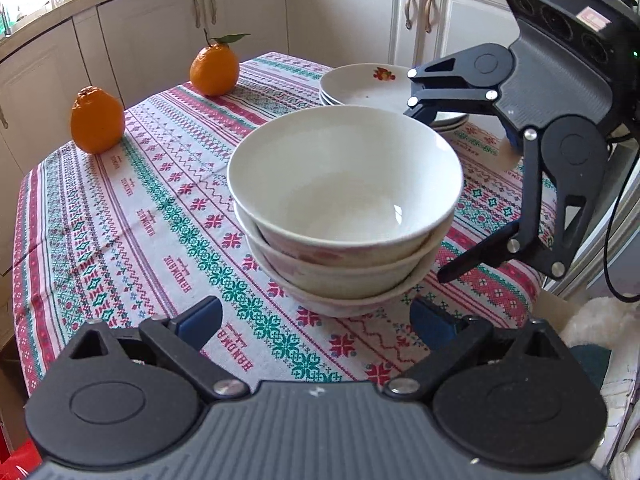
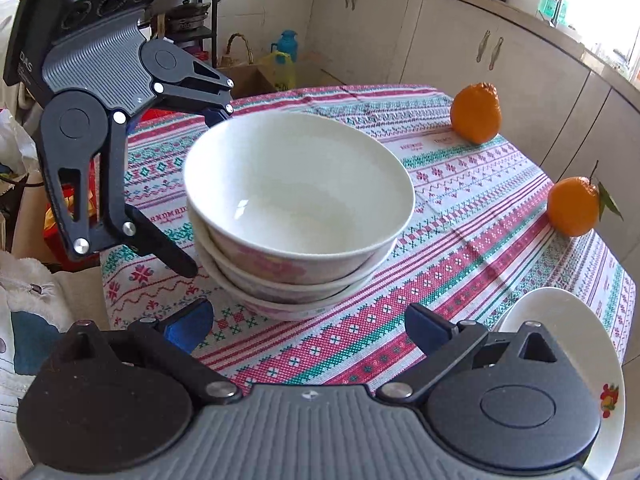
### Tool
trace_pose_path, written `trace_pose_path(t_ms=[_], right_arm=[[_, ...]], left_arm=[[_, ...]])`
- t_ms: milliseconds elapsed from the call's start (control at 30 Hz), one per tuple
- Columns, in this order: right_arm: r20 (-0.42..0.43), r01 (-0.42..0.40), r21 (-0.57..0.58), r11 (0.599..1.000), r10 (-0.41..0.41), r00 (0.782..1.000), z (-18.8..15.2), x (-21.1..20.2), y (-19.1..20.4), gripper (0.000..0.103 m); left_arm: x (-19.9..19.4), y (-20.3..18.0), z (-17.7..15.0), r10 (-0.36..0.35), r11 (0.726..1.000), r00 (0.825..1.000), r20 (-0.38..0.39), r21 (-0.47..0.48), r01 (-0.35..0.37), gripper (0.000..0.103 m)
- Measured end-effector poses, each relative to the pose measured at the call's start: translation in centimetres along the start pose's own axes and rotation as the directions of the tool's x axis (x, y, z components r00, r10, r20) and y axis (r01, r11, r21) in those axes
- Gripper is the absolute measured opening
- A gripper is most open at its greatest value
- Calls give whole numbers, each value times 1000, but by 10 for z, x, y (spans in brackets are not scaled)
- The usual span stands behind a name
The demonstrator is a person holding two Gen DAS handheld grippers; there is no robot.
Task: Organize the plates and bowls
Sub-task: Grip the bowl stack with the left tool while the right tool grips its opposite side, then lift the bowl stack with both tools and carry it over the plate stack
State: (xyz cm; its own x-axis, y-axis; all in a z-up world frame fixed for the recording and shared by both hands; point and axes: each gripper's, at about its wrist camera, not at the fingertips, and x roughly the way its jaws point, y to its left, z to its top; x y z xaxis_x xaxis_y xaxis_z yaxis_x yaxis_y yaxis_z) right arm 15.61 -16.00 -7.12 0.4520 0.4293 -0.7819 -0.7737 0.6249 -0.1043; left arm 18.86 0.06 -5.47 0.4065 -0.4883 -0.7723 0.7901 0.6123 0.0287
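Observation:
Three white bowls with pink flower prints sit nested in a stack [image 1: 344, 200] [image 2: 296, 208] in the middle of the table. A stack of white plates [image 1: 368, 84] [image 2: 560, 312] with a fruit print lies behind the bowls in the left wrist view. My left gripper [image 1: 316, 320] [image 2: 202, 192] is open, its blue pads just short of the stack's base. My right gripper [image 1: 428, 188] [image 2: 310, 328] is open on the opposite side of the stack, its fingers spread wide beside the bowls. Neither gripper holds anything.
Two oranges stand on the patterned tablecloth [image 1: 120, 220]: one with a leaf [image 1: 215, 70] [image 2: 572, 206] and one without [image 1: 97, 120] [image 2: 476, 112]. Cream kitchen cabinets [image 1: 352, 12] surround the table. Bags and boxes [image 2: 256, 72] crowd the floor past the table's edge.

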Motion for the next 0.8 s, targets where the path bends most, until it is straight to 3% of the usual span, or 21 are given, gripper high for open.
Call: trace_pose_path(t_ms=[300, 467, 800], right_arm=[[-19, -92, -9, 996, 92, 996, 7, 13, -19, 103], [-35, -140, -74, 987, 138, 990, 14, 17, -20, 102], [-74, -188, -182, 965, 178, 981, 25, 18, -12, 90]], left_arm=[[12, 11, 6, -69, 997, 997, -38, 36, 70, 96], [13, 15, 10, -122, 989, 991, -51, 77, 126, 88], [13, 8, 14, -161, 971, 985, -54, 172, 168, 81]])
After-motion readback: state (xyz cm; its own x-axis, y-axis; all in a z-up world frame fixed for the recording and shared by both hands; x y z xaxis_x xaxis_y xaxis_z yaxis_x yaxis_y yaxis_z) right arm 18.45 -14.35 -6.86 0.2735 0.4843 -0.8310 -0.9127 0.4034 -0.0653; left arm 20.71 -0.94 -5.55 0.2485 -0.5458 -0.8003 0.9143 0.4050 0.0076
